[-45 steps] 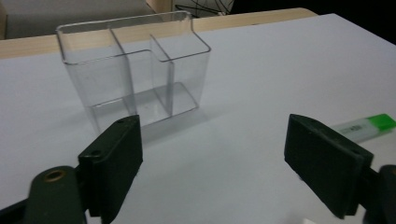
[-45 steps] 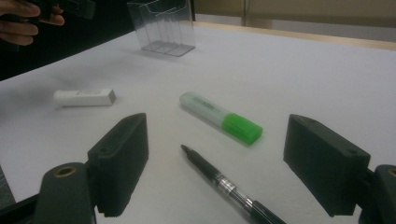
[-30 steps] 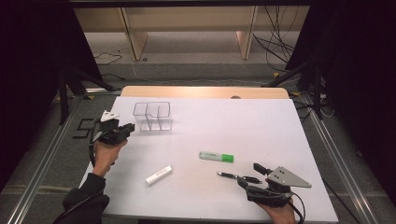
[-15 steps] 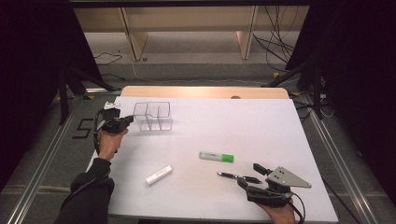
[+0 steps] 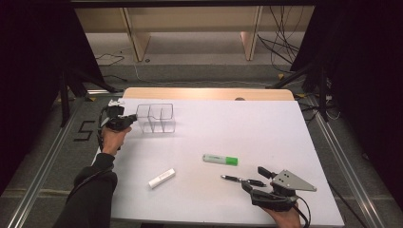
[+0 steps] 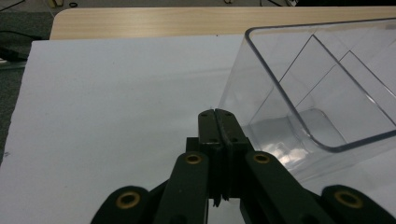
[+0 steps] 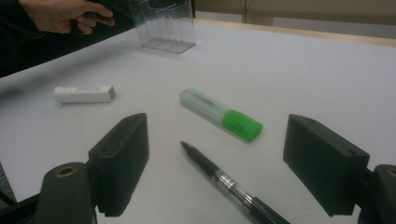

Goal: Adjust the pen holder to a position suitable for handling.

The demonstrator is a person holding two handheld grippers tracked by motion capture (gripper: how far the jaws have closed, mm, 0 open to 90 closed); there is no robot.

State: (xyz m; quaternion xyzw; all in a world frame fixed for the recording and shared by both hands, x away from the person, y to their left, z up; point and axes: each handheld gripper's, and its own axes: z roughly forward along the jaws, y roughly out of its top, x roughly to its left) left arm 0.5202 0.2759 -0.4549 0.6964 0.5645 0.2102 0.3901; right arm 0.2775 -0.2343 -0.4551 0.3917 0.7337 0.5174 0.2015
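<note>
**Left tongs at the clear organizer, right tongs wide over the pen**

Your left gripper (image 5: 127, 121) has its jaws pressed together with nothing between them. Its tips sit just beside the left wall of the clear organizer (image 5: 156, 118), at the far left of the white table (image 5: 266, 137). The organizer stands upright, its compartments in a row running left to right. Your right gripper (image 5: 248, 183) rests at the near right, jaws wide apart. The black pen (image 5: 242, 180) lies between them, long axis left-right, tip pointing left. The green-capped highlighter (image 5: 220, 159) carries print too small to read. A white stick (image 5: 161, 178) lies near centre-left. A "5" (image 5: 82, 132) marks the floor.
</note>
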